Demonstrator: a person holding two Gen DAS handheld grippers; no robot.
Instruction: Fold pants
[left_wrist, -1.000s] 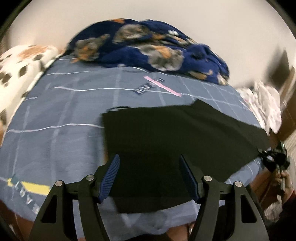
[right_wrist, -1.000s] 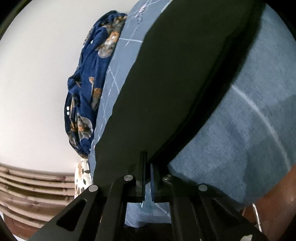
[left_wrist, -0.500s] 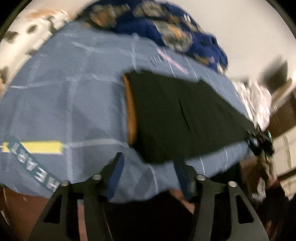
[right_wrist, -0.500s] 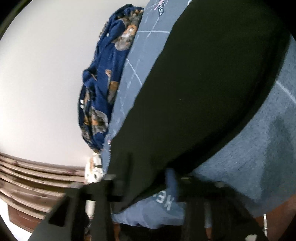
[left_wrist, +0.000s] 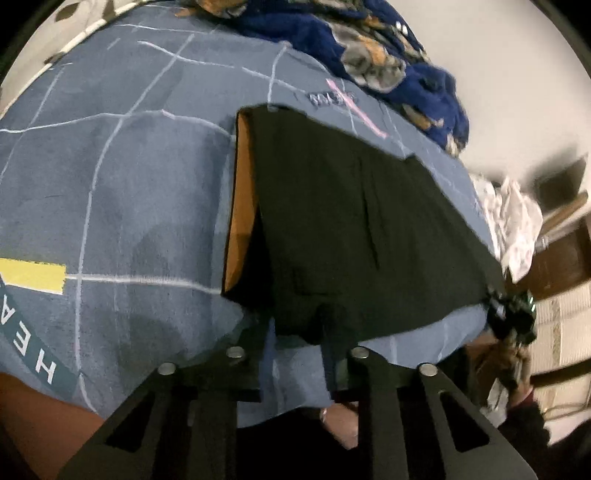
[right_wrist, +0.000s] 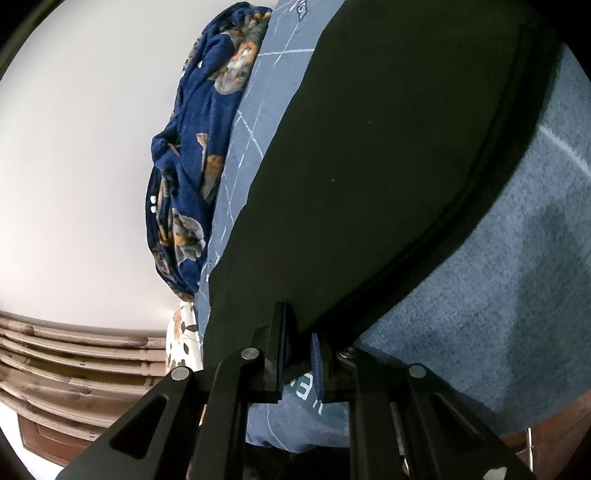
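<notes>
Pale wall (right_wrist: 74, 155) behind; bed w/ blue-grey grid-line sheet (left_wrist: 122, 192) fills most of both views, part of its lettering cut off at the left-wrist frame edge. Navy floral blanket (left_wrist: 369, 48) bunched along the far side by the wall, top cropped. Black pants (left_wrist: 351, 229) lie flat on the sheet w/ one end reaching the near bed edge, orange inner lining showing at the waist opening. Spotted white pillow (right_wrist: 181, 332) mostly hidden behind the pants in the right-wrist view. White cloth heap (left_wrist: 517, 225) off the far end of the bed, blurry.

Left gripper (left_wrist: 295, 325): fingers dark and smeared against the black fabric at the near hem; narrow gap, but can't tell if cloth is pinched. Right gripper (right_wrist: 299, 350): fingers slightly apart w/ a thin gap between blue pads (right_wrist: 316, 363), the pants' edge sitting at the gap; grip unclear. In the left-wrist view it's small, at the pants' far corner, details too small to read.
</notes>
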